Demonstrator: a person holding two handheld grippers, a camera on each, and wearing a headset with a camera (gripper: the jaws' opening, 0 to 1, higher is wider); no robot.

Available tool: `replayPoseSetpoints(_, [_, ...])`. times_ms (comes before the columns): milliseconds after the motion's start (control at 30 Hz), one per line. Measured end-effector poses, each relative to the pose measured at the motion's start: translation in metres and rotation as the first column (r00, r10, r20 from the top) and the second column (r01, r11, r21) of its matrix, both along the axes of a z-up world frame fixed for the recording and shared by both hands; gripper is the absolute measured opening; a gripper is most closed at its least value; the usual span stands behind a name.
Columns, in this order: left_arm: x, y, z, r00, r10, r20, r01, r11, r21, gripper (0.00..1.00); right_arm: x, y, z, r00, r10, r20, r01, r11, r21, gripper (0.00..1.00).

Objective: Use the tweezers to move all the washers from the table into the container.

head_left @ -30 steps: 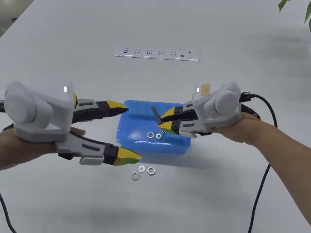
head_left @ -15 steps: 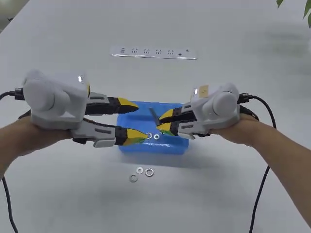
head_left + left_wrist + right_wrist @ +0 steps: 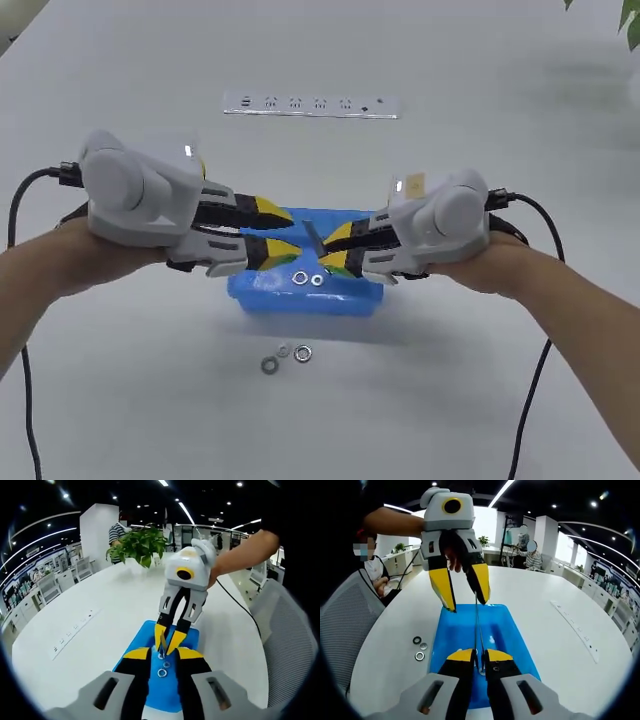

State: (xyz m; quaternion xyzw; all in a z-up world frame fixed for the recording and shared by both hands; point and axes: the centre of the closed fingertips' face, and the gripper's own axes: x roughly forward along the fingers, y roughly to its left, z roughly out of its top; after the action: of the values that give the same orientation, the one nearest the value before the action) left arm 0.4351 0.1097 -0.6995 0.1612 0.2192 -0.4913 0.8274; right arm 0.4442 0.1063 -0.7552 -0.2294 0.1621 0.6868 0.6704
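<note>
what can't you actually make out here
Tips of the thin grey metal tweezers: head view, behind the right tool; whether they hold anything, unclear.
How many small silver washers lie in the blue plastic container: head view, left tool and right tool cover part of its floor.
Markings on the long white power strip: head view, too small.

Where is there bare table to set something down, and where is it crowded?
Free: the table between power strip and blue container; also either side of the three washers. Crowded: over the container, where left gripper and right gripper meet.
</note>
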Motion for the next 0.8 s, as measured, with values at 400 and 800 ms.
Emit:
replayPoseSetpoints(400, [0.006, -0.007, -0.003, 0.999, -0.038, 0.01, 0.038, 0.999, 0.014, 0.12, 0.001, 0.0, -0.001, 1.0, 0.005, 0.01, -0.005, 1.0, -0.009, 0.09])
replayPoseSetpoints(800, [0.006, -0.022, 0.003, 0.997, -0.077, 0.02, 0.077, 0.997, -0.017, 0.08, 0.001, -0.003, -0.001, 1.0, 0.005, 0.014, -0.005, 1.0, -0.016, 0.1])
